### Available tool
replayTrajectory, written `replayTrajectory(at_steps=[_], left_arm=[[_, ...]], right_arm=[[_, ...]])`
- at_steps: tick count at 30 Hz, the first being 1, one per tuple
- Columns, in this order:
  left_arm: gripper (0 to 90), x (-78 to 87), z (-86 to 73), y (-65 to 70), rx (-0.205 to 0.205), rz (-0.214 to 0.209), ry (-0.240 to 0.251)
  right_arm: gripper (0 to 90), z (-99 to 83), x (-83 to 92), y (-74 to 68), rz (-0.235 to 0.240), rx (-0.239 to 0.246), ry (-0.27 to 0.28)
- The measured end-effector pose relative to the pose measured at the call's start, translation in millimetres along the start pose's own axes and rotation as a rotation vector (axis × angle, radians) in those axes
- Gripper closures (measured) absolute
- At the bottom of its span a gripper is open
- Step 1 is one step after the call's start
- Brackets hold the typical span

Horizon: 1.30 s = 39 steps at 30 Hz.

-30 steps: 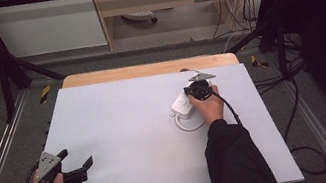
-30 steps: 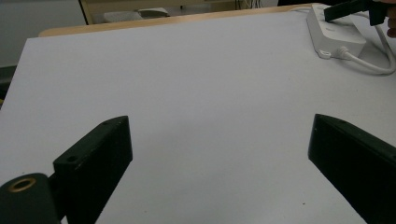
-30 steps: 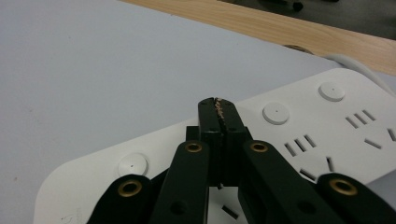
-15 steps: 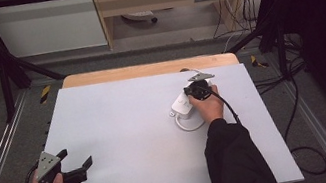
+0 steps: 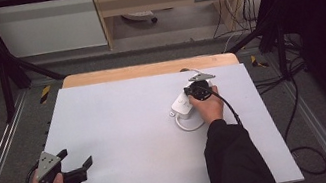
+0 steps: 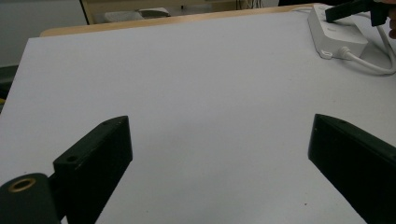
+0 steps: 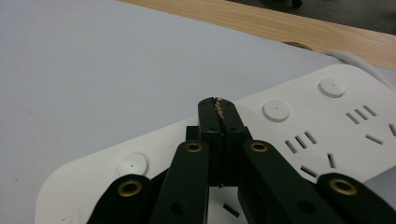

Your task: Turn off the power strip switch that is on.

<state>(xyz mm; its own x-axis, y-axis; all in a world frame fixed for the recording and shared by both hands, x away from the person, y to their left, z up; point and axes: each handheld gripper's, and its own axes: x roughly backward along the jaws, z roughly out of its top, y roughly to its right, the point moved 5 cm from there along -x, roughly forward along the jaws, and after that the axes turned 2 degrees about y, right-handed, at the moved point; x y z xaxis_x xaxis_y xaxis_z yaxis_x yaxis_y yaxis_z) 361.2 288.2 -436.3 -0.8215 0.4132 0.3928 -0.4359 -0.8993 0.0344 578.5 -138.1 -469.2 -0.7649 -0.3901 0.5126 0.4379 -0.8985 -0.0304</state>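
A white power strip [image 5: 182, 106] lies on the right half of the white table top [image 5: 122, 129], its white cord [image 5: 189, 126] looping toward the person. My right gripper [image 5: 192, 96] is shut, its tips pressed together just over the strip's face. In the right gripper view the closed tips [image 7: 218, 109] sit among the power strip's [image 7: 299, 135] round buttons [image 7: 275, 111] and socket slots, with nothing between them. My left gripper [image 5: 75, 157] stands open near the front left corner, jaws wide apart over bare table [image 6: 219, 154]. In the left gripper view the power strip [image 6: 336, 35] lies far off, top right.
A strip of wooden table edge [image 5: 147, 69] shows behind the white sheet. Black frame bars [image 5: 7, 83] and metal rails flank the table. Cables [image 5: 299, 98] trail on the floor at the right. A wide stretch of white surface separates the two grippers.
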Motion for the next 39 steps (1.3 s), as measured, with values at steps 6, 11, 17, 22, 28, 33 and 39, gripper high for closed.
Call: replayTrajectory(at_steps=[6,11,17,22,28,33,39], left_arm=[[6.2,0.3,0.0,-1.0,0.002,0.001,0.001],[6.2,-0.2,-0.1,-0.3,0.001,0.0,0.0],[6.2,-0.2,-0.5,-0.8,0.005,0.001,-0.001],[6.2,-0.3,-0.5,-1.0,0.001,0.0,-0.004],[6.2,-0.7,-1.0,-1.0,0.004,0.002,-0.007],[6.2,-0.5,-0.9,-1.5,0.006,0.003,-0.006],[6.2,-0.4,-1.0,-2.2,0.009,0.003,-0.004]], right_arm=[[90.0,-0.3,0.1,0.1,0.0,-0.002,0.004],[90.0,-1.1,0.1,0.3,-0.001,-0.01,0.017],[90.0,-0.7,0.4,0.1,0.002,-0.009,0.009],[90.0,0.0,0.8,0.6,0.006,0.003,0.0],[90.0,2.1,3.4,3.7,0.004,0.002,-0.004],[90.0,2.5,4.0,4.2,0.016,0.0,0.002],[90.0,2.1,1.6,-0.6,0.016,0.007,0.036]])
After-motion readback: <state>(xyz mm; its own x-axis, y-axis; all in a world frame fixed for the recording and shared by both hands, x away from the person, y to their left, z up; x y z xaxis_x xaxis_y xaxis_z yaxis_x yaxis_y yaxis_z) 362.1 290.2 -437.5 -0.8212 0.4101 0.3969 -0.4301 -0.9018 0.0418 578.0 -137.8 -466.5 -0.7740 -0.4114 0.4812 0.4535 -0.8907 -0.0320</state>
